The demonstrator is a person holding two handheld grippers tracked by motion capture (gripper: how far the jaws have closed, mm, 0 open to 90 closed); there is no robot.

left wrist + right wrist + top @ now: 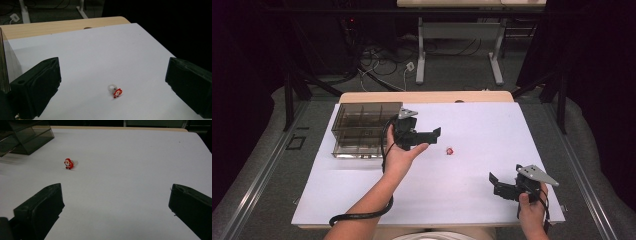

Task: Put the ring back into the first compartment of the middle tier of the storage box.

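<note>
A small red and white Santa-like figure [450,150] lies on the white sheet [482,125] near the table's middle. My left gripper [434,135] is held just left of it, a little above the sheet, jaws wide open and empty. In the left gripper view the figure [116,92] lies low between the open jaws of that gripper [113,70], with a small white ring part behind it. My right gripper [493,184] rests open near the front right. From the right gripper [116,192] the figure [68,163] stands well ahead to the left.
A smoked clear box with dividers [362,130] stands at the back left of the sheet, just behind the left hand; its corner [27,137] shows in the right gripper view. The wooden table edge [427,96] lies beyond. Table legs and cables [422,60] are on the floor.
</note>
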